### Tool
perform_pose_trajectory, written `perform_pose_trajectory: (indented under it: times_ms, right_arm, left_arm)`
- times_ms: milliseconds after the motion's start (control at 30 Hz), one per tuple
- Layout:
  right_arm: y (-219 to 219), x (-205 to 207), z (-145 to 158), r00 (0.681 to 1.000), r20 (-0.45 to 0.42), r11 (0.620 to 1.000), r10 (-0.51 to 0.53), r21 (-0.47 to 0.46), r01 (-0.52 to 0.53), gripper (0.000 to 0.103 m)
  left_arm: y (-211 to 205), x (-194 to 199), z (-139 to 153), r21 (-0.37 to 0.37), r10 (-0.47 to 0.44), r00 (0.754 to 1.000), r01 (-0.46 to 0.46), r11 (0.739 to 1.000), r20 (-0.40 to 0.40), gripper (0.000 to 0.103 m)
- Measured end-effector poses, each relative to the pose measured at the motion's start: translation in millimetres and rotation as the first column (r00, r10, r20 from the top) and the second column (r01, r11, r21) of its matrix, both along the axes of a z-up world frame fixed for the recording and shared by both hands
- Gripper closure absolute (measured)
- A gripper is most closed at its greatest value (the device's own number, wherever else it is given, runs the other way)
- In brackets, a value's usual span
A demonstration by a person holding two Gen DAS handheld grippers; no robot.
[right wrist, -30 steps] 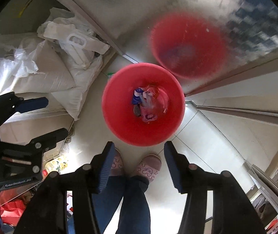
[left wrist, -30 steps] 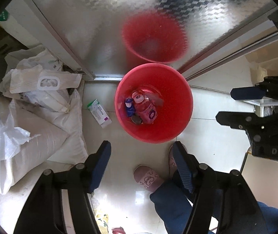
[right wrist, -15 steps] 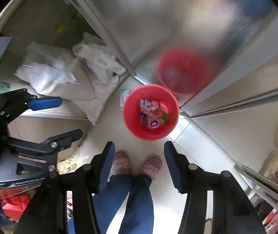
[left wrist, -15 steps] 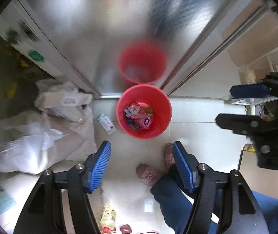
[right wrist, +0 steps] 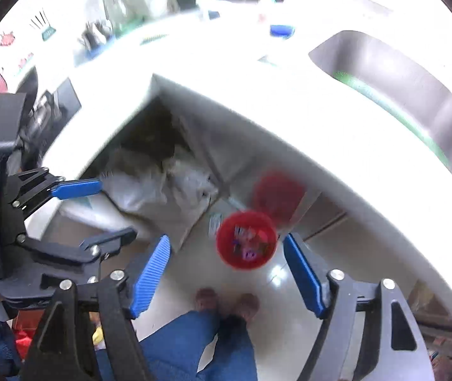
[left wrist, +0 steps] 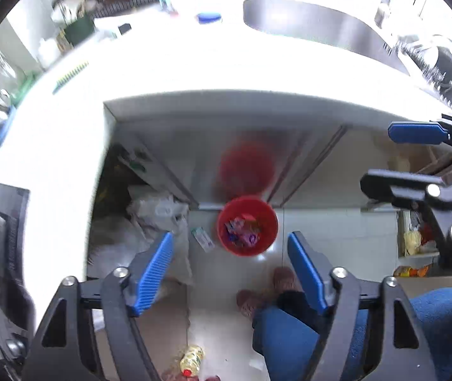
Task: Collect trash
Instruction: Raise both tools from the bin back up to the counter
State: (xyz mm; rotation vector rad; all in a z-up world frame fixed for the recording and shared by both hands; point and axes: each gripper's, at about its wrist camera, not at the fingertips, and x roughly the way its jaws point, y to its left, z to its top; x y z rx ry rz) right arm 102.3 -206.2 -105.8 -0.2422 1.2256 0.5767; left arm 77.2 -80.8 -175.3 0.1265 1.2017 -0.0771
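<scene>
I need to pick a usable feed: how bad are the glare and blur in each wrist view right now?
Left wrist view: the countertop is blown out white; the red bucket is dim and softly blurred, its contents hard to tell apart. Right wrist view: the same glare on the countertop, the bucket more smeared. Fisheye bending curves the counter edge in both.

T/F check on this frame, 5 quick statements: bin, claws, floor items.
1. The red bin stands on the floor with wrappers inside. True.
2. The left claw grips a bottle. False: its blue pads are apart with nothing between them.
3. A small green-and-white box lies inside the bin. False: it lies on the floor beside the bin.
4. The right claw is open and empty. True.
5. A steel sink is set in the white countertop. True.
</scene>
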Motion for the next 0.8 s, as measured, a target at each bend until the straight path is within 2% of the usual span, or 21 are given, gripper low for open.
perform_pose_trajectory:
  times_ms: [33,67,133,167,233,300,533,800]
  right_arm:
    - [-2.5,0.8,9.2,1.000,0.020,1.000,-0.009,0.015,0.009,0.026]
    - [-4.9,4.1,16.7,0.999,0.039,0.999,-0.021,0.030,0.020,0.024]
    - [-8.5,8.8,32.2,0.996,0.074,0.998,-0.042,0.055,0.038,0.021]
    - [-10.9,11.1,39.2,0.995,0.089,0.997,-0.054,0.065,0.048,0.020]
    - [-14.7,16.8,48.6,0.990,0.116,0.994,-0.076,0.083,0.067,0.013]
    - [-18.0,24.0,59.5,0.987,0.135,0.993,-0.092,0.089,0.080,0.011]
    - [-15.5,44.7,72.0,0.974,0.191,0.990,-0.121,0.091,0.105,0.008]
    - [-2.9,82.9,76.0,0.964,0.206,0.984,-0.169,0.085,0.154,0.007]
  left_arm:
    - [-0.2,0.3,10.9,0.002,0.004,1.000,-0.004,1.000,0.020,0.023]
    - [0.0,0.6,21.0,-0.003,0.005,0.999,-0.005,1.000,0.040,0.015]
    - [2.3,2.7,38.6,-0.015,0.001,0.997,0.000,1.000,0.072,0.007]
    - [3.1,4.6,45.9,-0.013,0.003,0.996,-0.002,1.000,0.088,0.000]
    - [5.3,10.4,58.1,-0.004,0.008,0.993,-0.008,1.000,0.118,0.000]
    - [8.0,17.3,69.9,-0.014,0.015,0.991,-0.013,1.000,0.136,0.000]
    - [13.5,46.9,93.7,-0.024,0.000,0.986,0.004,1.000,0.164,0.000]
    - [48.7,99.3,105.3,-0.075,0.031,0.986,-0.019,0.997,0.164,0.000]
